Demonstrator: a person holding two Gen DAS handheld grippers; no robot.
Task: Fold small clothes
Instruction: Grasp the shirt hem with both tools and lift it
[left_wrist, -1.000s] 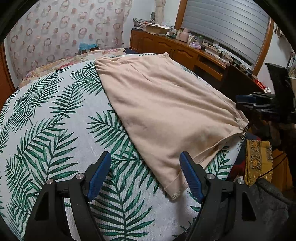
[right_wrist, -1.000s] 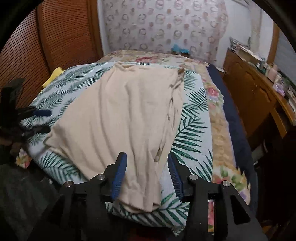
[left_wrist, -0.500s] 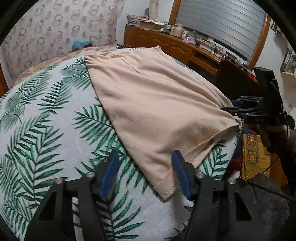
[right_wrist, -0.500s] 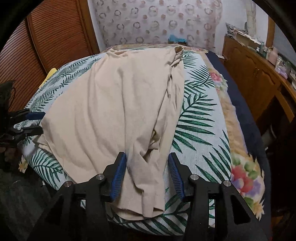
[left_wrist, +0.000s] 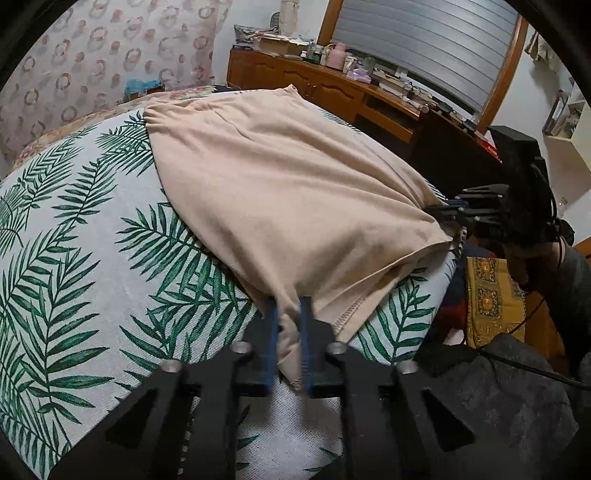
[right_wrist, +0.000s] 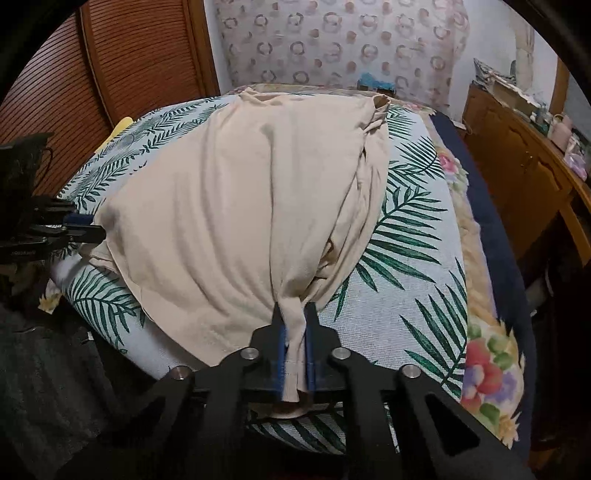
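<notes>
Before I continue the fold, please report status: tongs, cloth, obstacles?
Left tongs and right tongs just closed, shut on hem of beige knit garment. Garment flat on palm-leaf bedspread. Nothing blocking.

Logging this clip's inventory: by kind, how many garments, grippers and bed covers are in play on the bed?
Beige garments: 1, the beige garment, its near hem pinched at two corners.
Grippers: 2, the left gripper and the right gripper, each shut on the hem.
Covers: 1, the palm-leaf bedspread under the garment.
Total: 4

Dresser clutter (left_wrist: 354, 68) too small to identify (far wall).
</notes>
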